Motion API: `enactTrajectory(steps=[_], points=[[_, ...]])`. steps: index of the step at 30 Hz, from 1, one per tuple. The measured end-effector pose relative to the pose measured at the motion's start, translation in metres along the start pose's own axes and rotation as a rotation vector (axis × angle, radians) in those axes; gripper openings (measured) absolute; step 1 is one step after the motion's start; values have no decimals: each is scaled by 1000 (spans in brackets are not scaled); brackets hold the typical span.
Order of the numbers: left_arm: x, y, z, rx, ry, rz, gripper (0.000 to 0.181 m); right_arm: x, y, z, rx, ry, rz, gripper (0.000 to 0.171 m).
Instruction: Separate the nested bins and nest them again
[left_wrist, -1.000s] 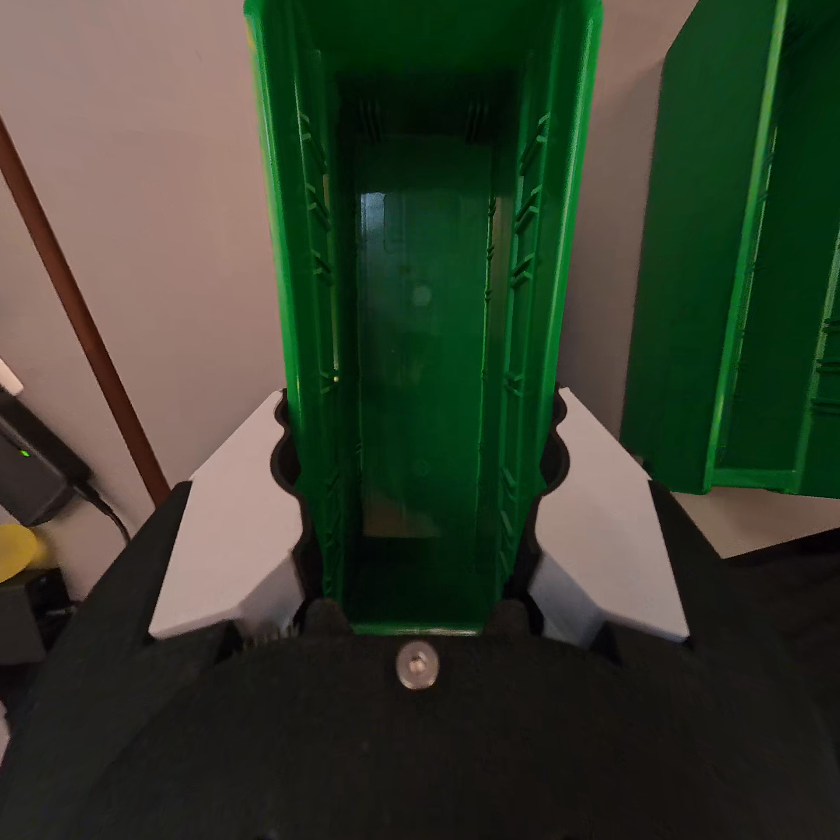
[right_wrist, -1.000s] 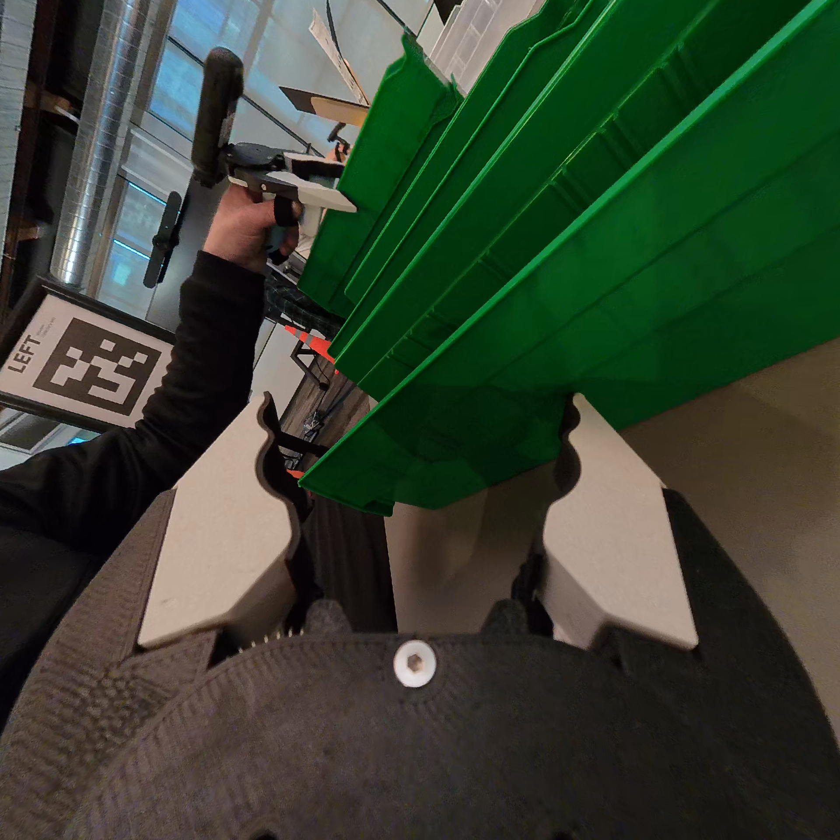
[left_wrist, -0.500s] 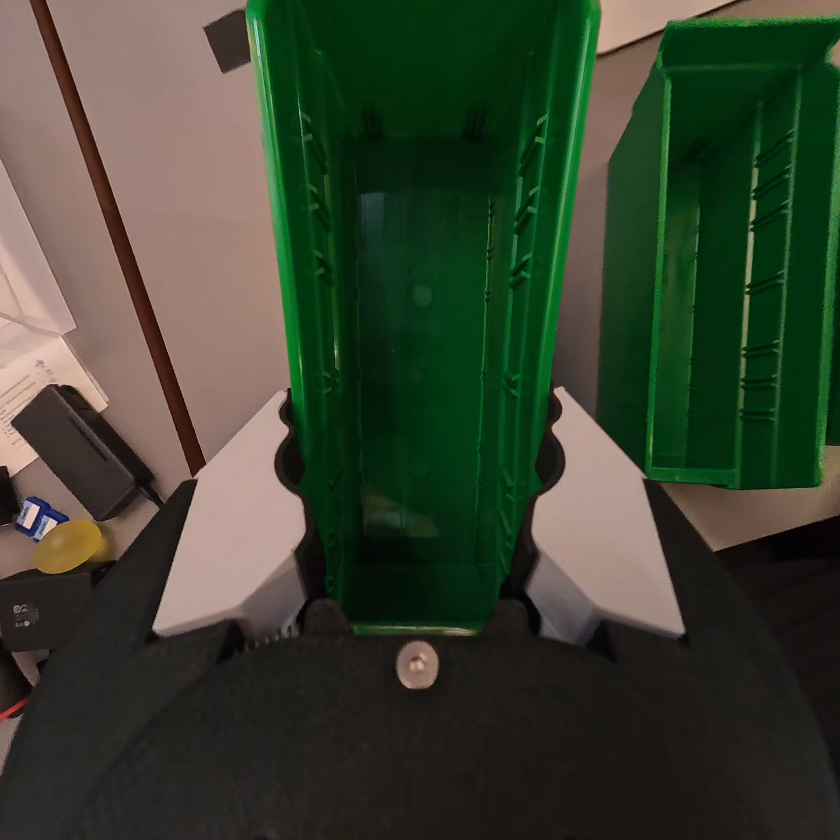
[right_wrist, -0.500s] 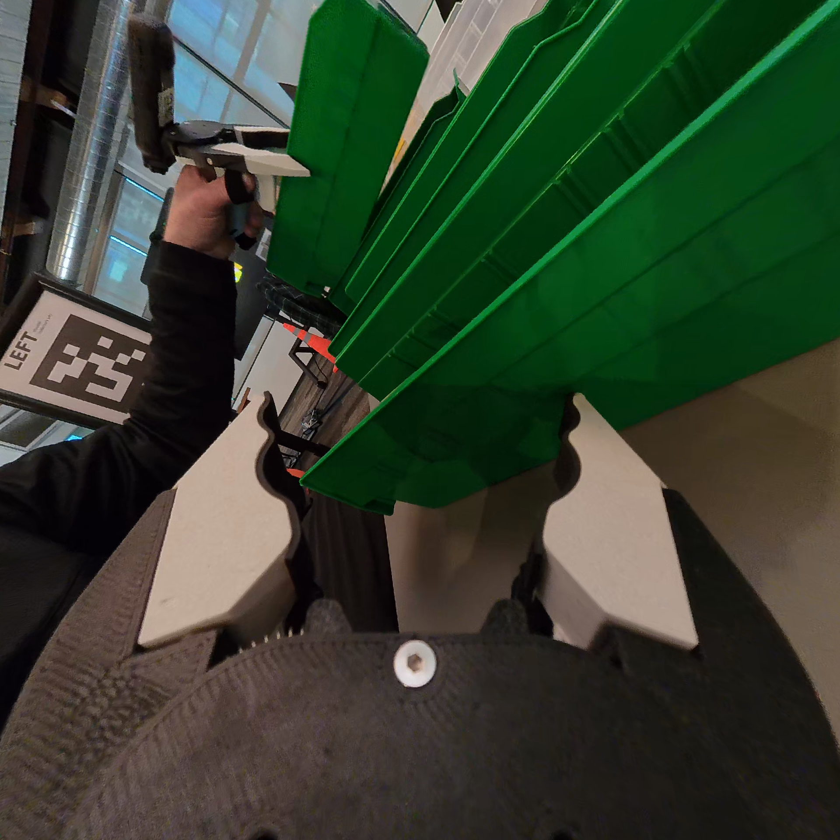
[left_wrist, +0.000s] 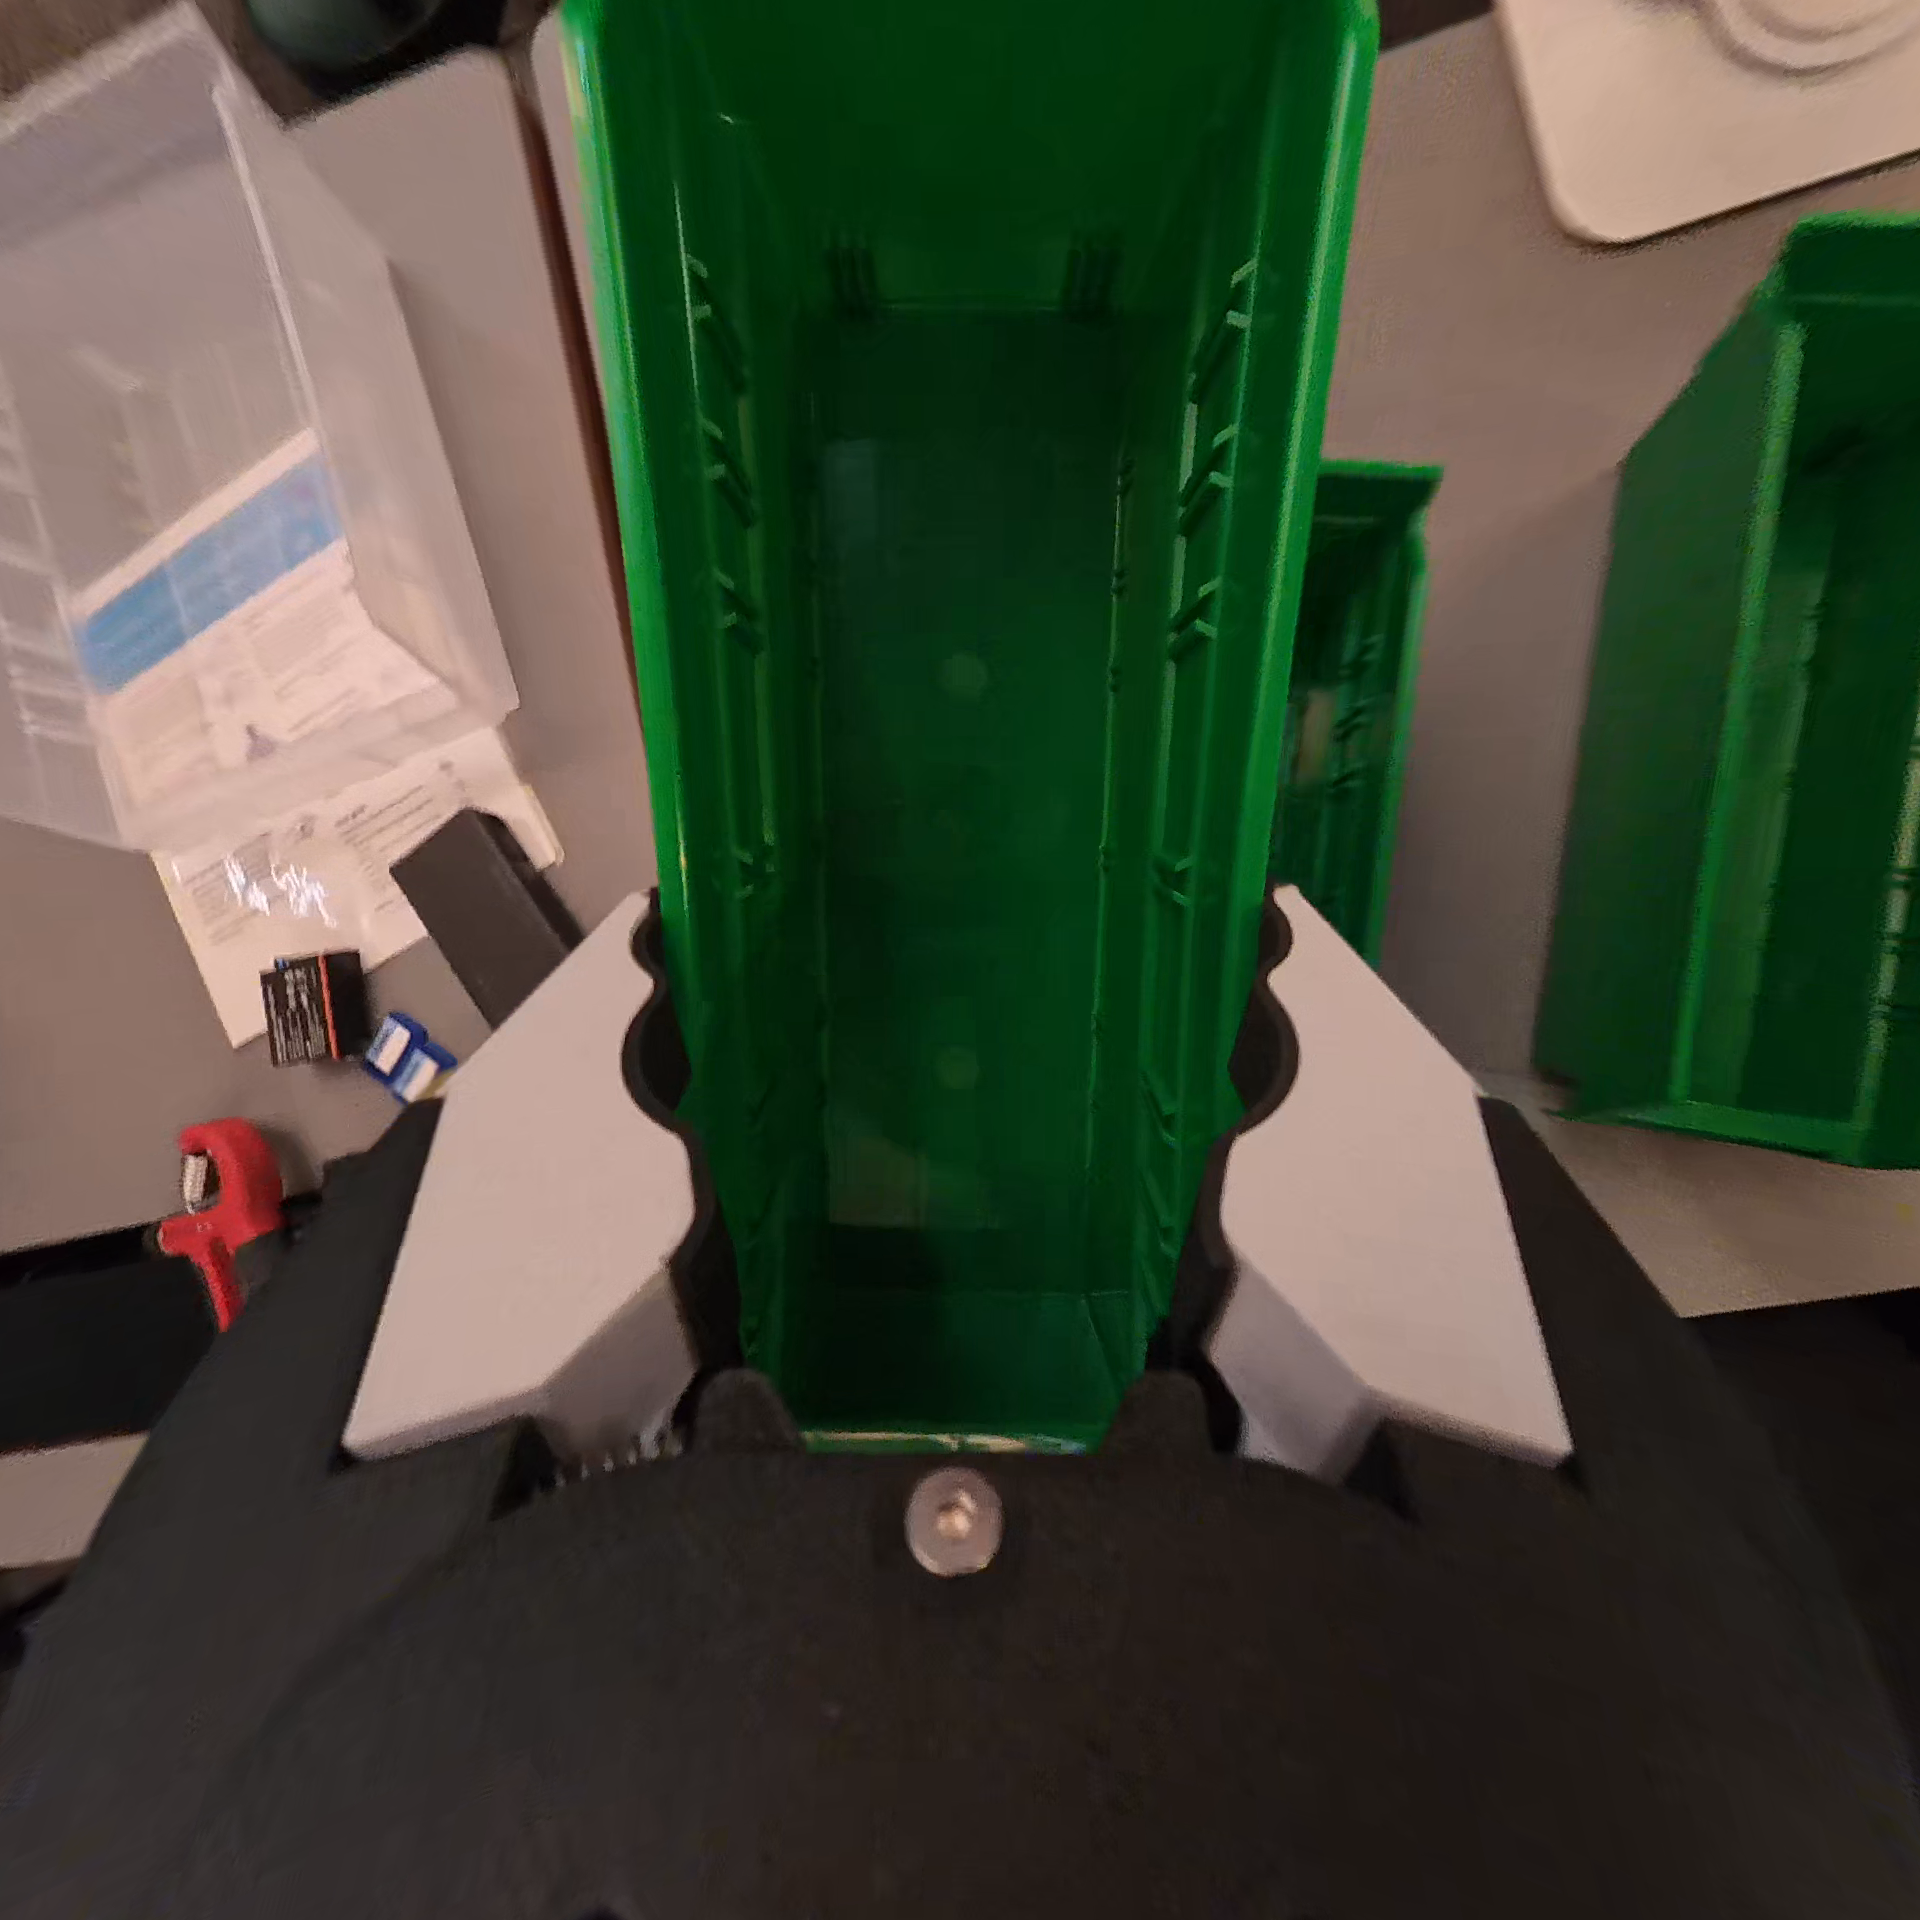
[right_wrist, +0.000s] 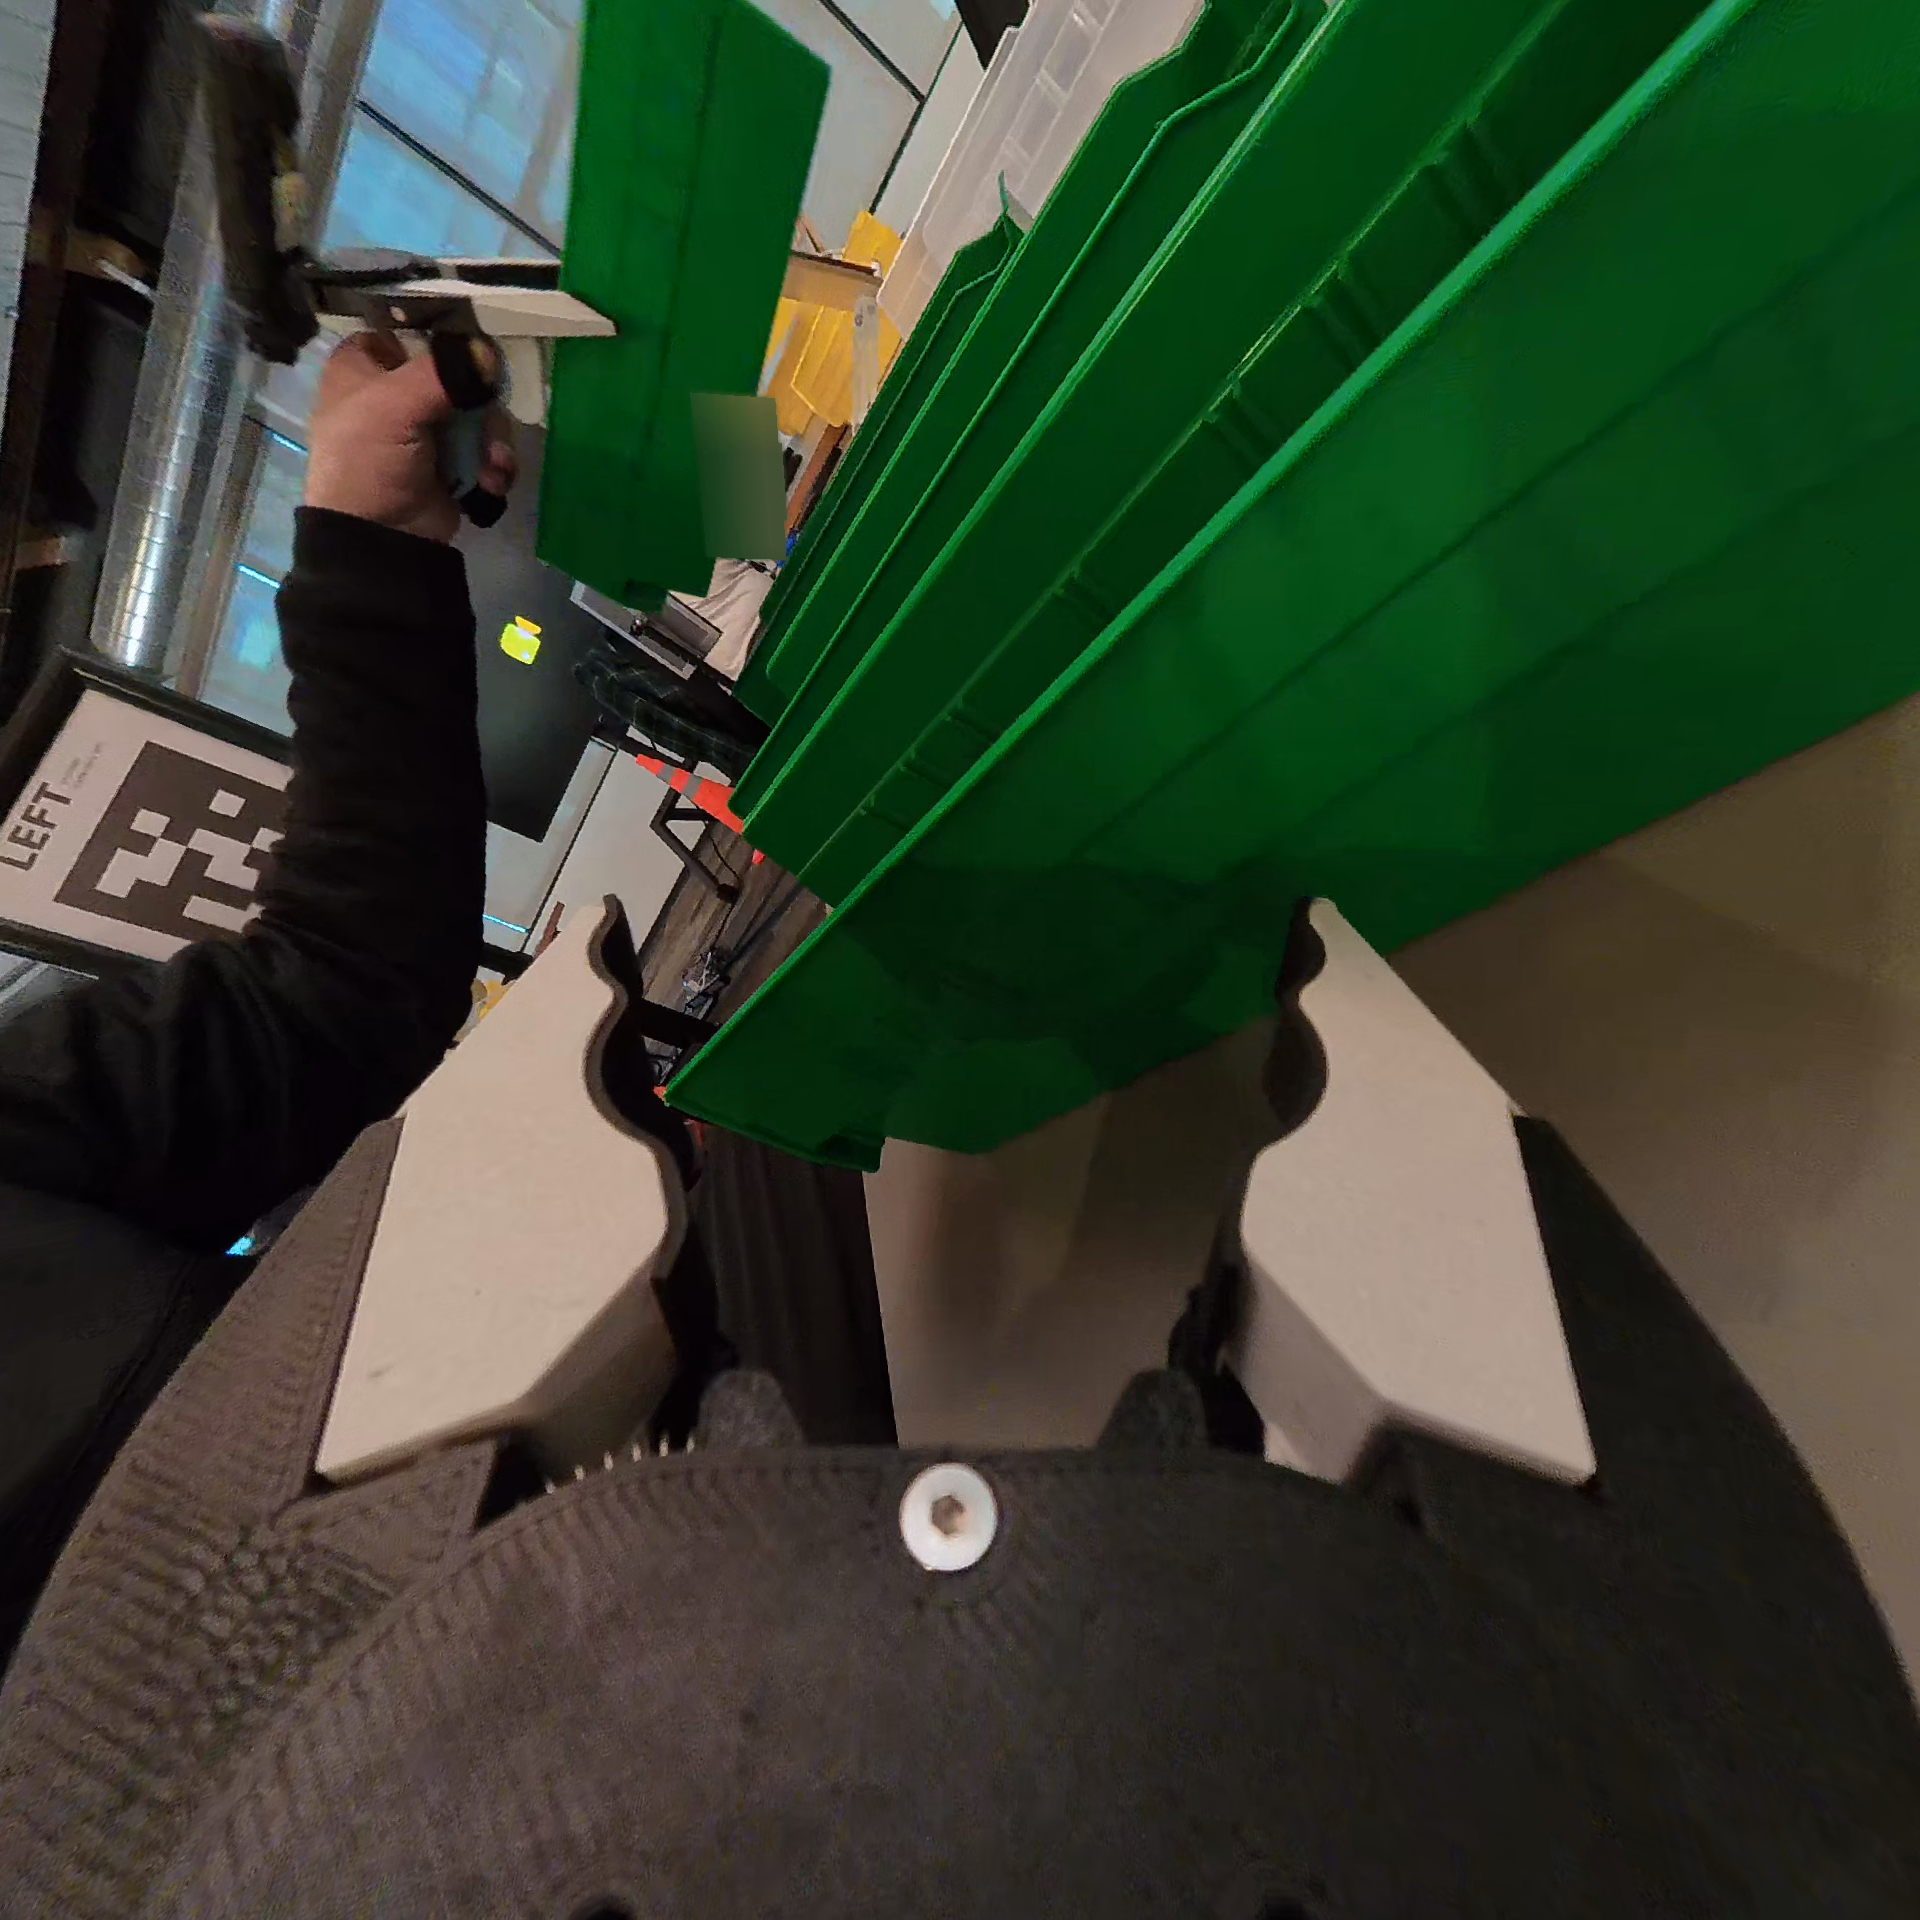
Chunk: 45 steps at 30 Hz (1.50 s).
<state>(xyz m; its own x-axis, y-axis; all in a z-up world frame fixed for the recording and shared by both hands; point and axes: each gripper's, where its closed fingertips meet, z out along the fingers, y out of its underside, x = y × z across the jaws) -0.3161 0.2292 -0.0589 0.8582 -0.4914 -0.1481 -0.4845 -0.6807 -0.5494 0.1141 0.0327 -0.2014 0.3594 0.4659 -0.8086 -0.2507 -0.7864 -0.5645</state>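
My left gripper is shut on a green bin, one finger on each long side wall, and I look into the bin's empty inside. In the right wrist view this bin hangs in the air, clear of the nested stack of green bins. My right gripper is closed around the near end of that stack, which lies on the beige table. Two more green bins stand on the table in the left wrist view, one at the right and one behind the held bin.
A clear plastic box, papers, a small black battery and a red clamp lie at the left of the grey table. A white pad is at the far right. A person's black sleeve reaches up at left.
My left gripper has lifted its green bin up and away from the stack, and more of the table has come into its view. My right gripper and the stack have not moved.
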Motion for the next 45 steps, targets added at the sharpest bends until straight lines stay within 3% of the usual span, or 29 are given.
enactTrajectory(steps=[6,15,19,34,39,45], points=[[-42,56,59,-158,-38,-64,108,0,2,3,-17,15,-15,121],[-23,110,116,-266,22,-104,111,2,6,7,-36,21,-16,121],[0,115,124,-256,92,-175,114,3,5,6,-31,20,-12,121],[41,105,124,-200,83,-201,119,-4,3,3,-27,1,-23,121],[28,110,127,-211,60,-216,130,-6,1,1,-20,-1,-26,121],[24,105,118,-166,77,-241,158,-6,1,0,-18,-1,-26,121]])
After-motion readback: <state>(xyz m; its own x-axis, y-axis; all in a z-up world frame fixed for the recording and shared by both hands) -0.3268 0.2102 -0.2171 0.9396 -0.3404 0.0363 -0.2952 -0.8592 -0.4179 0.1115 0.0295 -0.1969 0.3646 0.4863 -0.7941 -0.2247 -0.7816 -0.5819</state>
